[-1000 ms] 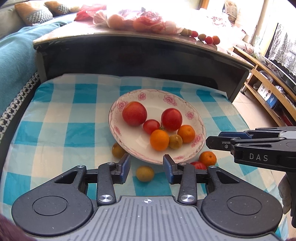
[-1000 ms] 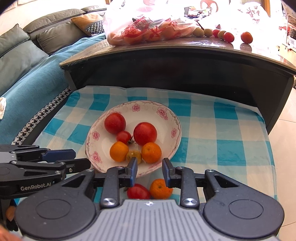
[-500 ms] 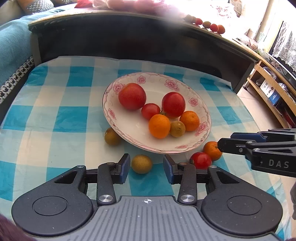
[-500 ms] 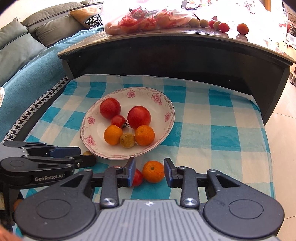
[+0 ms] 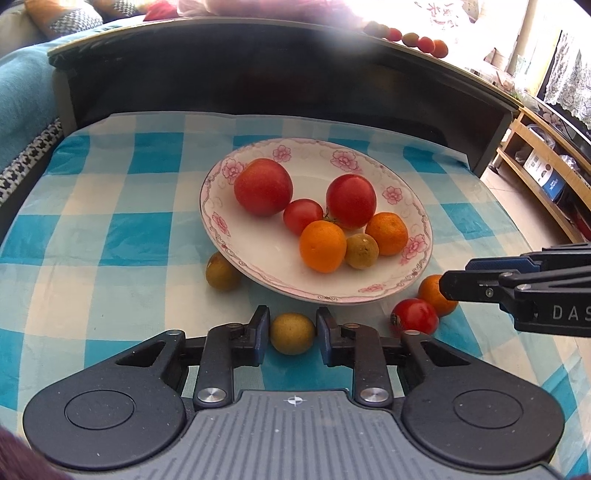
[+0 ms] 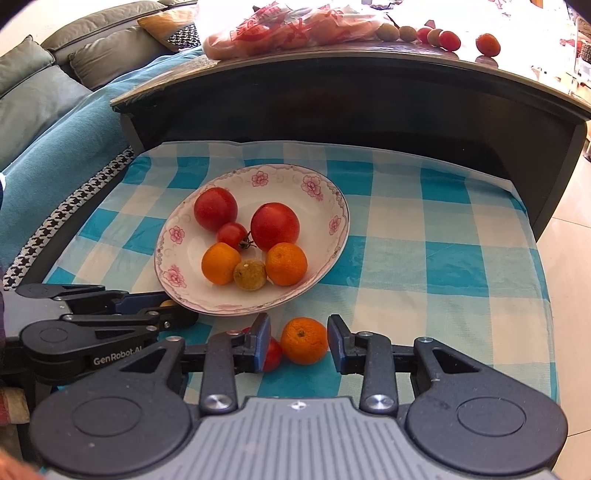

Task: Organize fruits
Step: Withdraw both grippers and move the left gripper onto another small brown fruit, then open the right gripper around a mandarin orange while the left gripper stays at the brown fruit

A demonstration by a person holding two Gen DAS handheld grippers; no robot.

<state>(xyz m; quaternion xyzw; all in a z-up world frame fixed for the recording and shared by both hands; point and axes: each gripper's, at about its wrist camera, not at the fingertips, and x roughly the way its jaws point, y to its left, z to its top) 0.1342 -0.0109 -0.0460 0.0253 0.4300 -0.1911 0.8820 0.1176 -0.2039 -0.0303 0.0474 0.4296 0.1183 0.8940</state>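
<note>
On the blue-checked cloth point(image 5: 122, 236) stands a flowered plate point(image 5: 221, 221) point(image 6: 325, 206) holding red tomatoes, two tangerines and one yellow-green fruit. My left gripper point(image 5: 291, 326) is closing on a loose yellow-green fruit point(image 5: 292, 333) in front of the plate, and both pads touch it. It also shows at the left of the right wrist view as the left gripper point(image 6: 184, 314). My right gripper point(image 6: 298, 332) stands open around a loose tangerine point(image 6: 304, 340), apart from it on the left side. A red tomato point(image 6: 272, 355) point(image 5: 415, 315) lies partly behind its left finger. Seen from the left, the right gripper point(image 5: 454, 280) covers part of that tangerine point(image 5: 432, 295).
Another yellow-green fruit point(image 5: 221, 273) sits against the plate's left rim. Behind the cloth rises a dark table point(image 6: 332, 92) with a bag of fruit point(image 6: 288, 33) and several small fruits. A blue-covered sofa point(image 6: 55, 129) lies to the left, wooden shelves point(image 5: 546, 173) to the right.
The left gripper sank around the yellow-green fruit and its jaws narrowed onto it. The right gripper shifted so that the tangerine alone lies between its fingers.
</note>
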